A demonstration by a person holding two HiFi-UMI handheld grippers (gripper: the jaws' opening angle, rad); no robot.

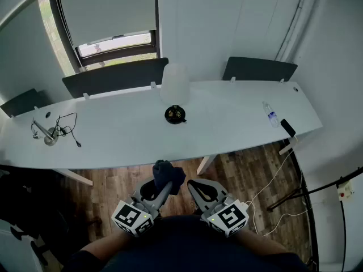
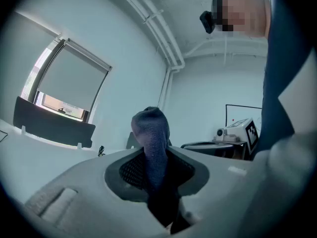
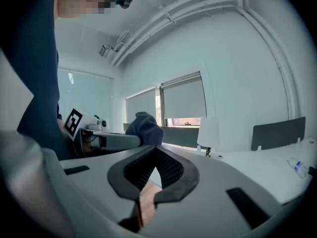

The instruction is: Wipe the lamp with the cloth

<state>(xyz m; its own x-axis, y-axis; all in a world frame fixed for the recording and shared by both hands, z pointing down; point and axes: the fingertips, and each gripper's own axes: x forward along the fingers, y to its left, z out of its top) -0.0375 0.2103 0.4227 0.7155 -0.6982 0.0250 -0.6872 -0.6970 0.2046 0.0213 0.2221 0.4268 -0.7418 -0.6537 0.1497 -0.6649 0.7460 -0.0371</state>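
Head view: both grippers are low and close to the body, short of the near edge of the long white table [image 1: 125, 135], over the wood-plank floor [image 1: 244, 174]. The left gripper [image 1: 163, 186] carries the dark blue fabric cloth [image 1: 169, 173], bunched up above its tips. The right gripper [image 1: 194, 186] sits just beside it with nothing in it. The white-shade table lamp [image 1: 174, 84], on a round black base, stands straight ahead of both grippers at the far side of the table, well apart from them. My read: this is a carry posture and wiping has not started.

Left gripper view: the left gripper [image 2: 153, 155] has its jaws clamped on the cloth [image 2: 151, 133]. A rounded wad sticks out past the tips and the tail hangs down behind the pads. Makes sense, since the protruding wad is the wiping face and the jaws themselves stay off the shade. I can't pick out the lamp here.

Right gripper view: the right gripper [image 3: 155, 148] has its tips together with nothing between them; only floor shows through the gap behind the pads. The lamp [image 3: 208, 132] is ahead and slightly right of the jaws, far off. The cloth [image 3: 144, 128] and left gripper [image 3: 119, 141] are close on the left. A clear plastic water bottle [image 3: 297, 166] lies far right, out of the way. I judge the right gripper is free to steady the lamp base if the shade tips under wiping pressure.
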